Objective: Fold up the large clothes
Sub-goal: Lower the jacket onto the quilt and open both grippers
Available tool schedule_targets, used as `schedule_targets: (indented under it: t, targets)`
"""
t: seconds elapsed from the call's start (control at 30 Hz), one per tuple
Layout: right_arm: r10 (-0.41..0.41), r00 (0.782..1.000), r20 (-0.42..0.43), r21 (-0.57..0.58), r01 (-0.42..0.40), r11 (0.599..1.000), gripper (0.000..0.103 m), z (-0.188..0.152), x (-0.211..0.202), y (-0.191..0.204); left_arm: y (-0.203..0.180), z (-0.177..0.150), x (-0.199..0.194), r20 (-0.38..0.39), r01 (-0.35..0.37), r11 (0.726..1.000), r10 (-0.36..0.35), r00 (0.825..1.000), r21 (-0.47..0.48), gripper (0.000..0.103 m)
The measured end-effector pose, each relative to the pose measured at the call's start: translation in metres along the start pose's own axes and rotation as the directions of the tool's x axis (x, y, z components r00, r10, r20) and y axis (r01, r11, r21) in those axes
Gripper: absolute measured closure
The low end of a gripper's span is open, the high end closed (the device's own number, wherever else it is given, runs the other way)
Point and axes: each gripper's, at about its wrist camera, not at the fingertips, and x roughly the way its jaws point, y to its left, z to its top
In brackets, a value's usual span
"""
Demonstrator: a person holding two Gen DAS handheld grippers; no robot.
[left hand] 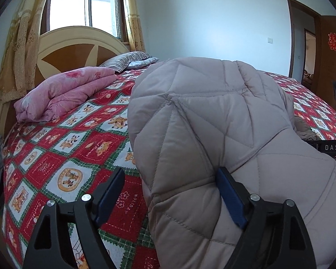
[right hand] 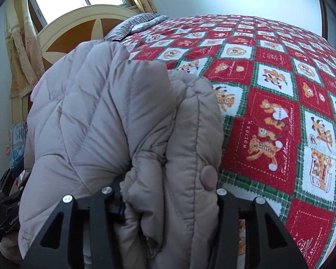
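Note:
A puffy grey-beige quilted jacket (left hand: pixel 201 112) lies bunched on the bed, its edge reaching toward me. My left gripper (left hand: pixel 170 171) is open wide. Its right finger (left hand: pixel 229 197) presses into the jacket's side, while its left finger (left hand: pixel 110 192) hangs free over the bedspread. In the right wrist view the jacket (right hand: pixel 96 112) fills the left half, and a thick fold with a round snap button (right hand: pixel 209 177) sits loosely between the jaws of my right gripper (right hand: pixel 168 199). The fold looks unsqueezed. Cloth hides most of those fingertips.
The bed wears a red, green and white cartoon bedspread (left hand: pixel 78 145) (right hand: pixel 268 89). A folded pink quilt (left hand: pixel 62 92) and striped pillow (left hand: pixel 127 60) lie by the headboard (left hand: pixel 74 47). A brown door (left hand: pixel 331 51) stands far right. Blue cloth (right hand: pixel 16 143) hangs beside the bed.

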Motion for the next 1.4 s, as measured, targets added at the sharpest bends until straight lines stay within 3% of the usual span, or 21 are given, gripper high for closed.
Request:
schedule_targets:
  t: [0.17, 0.3, 0.47, 0.67, 0.9, 1.4]
  targets:
    - [-0.004, 1.0, 0.026, 0.003, 0.004, 1.0, 0.046, 0.001, -0.017, 0.0, 0.0, 0.006, -0.014, -0.012, -0.029, 0.999, 0.029, 0.999, 0.016, 0.019]
    - [-0.015, 0.995, 0.096, 0.011, 0.014, 1.0, 0.035, -0.005, -0.052, 0.001, 0.005, 0.012, -0.057, 0.066, -0.012, 1.0, 0.012, 0.998, 0.001, 0.019]
    - [-0.035, 0.978, 0.208, -0.071, 0.051, 0.996, 0.021, -0.024, -0.111, 0.013, 0.008, 0.018, -0.129, 0.178, 0.03, 0.999, -0.025, 0.984, -0.024, 0.019]
    - [-0.021, 0.946, 0.324, -0.125, 0.065, 0.99, 0.016, -0.042, -0.157, 0.033, 0.003, 0.026, -0.176, 0.256, 0.066, 0.998, -0.062, 0.965, -0.007, 0.018]
    - [-0.02, 0.928, 0.372, -0.152, 0.082, 0.985, 0.015, -0.05, -0.181, 0.047, -0.002, 0.029, -0.196, 0.306, 0.081, 0.997, -0.079, 0.949, 0.006, 0.018]
    - [-0.008, 0.922, 0.386, -0.167, 0.078, 0.983, 0.014, -0.062, -0.193, 0.053, -0.005, 0.028, -0.2, 0.309, 0.099, 0.995, -0.097, 0.946, 0.009, 0.018]
